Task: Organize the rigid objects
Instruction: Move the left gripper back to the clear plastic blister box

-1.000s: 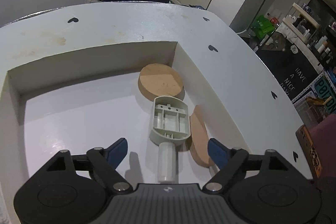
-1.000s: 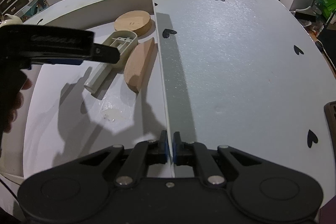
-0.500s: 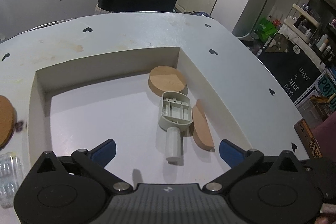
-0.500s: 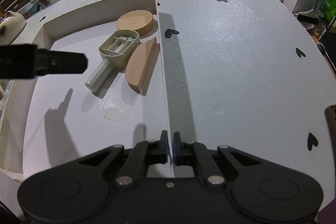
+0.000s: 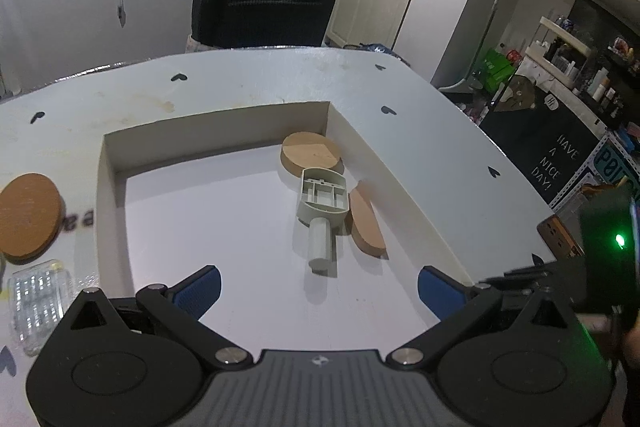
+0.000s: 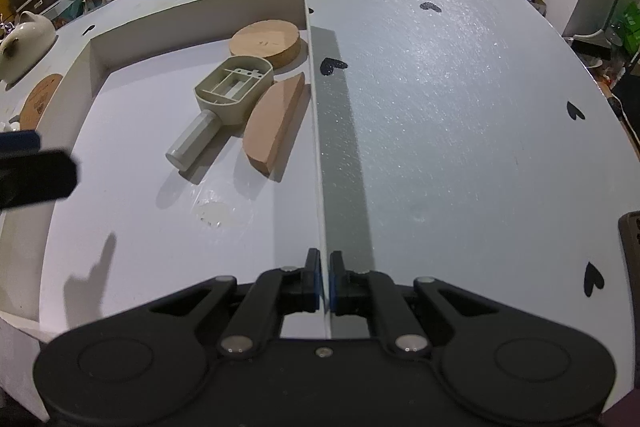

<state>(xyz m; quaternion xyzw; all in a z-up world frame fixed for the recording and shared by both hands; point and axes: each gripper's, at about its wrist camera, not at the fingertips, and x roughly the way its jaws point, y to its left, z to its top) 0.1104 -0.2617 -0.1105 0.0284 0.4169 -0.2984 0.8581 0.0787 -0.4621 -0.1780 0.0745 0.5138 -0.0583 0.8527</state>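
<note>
A shallow white box (image 5: 108, 179) (image 6: 316, 131) sits on the table. Inside it lie a round wooden disc (image 5: 310, 157) (image 6: 264, 43), a beige plastic part with a cylindrical handle (image 5: 322, 211) (image 6: 228, 99), and a wooden half-disc (image 5: 366, 221) (image 6: 276, 123) leaning by the right wall. My left gripper (image 5: 318, 287) is open and empty above the box's near end. My right gripper (image 6: 325, 279) is shut on the box's right wall at its near end. Another round wooden disc (image 5: 28, 221) (image 6: 42, 99) lies on the table left of the box.
A clear plastic piece (image 5: 38, 301) lies on the table at the near left. A white teapot (image 6: 24, 41) stands far left. A dark chair (image 5: 260, 17) is behind the table. A brown object (image 6: 630, 247) sits at the right edge.
My left gripper has pulled back and risen, away from the beige part, so the whole box and the disc outside it now show. The right gripper has kept its hold.
</note>
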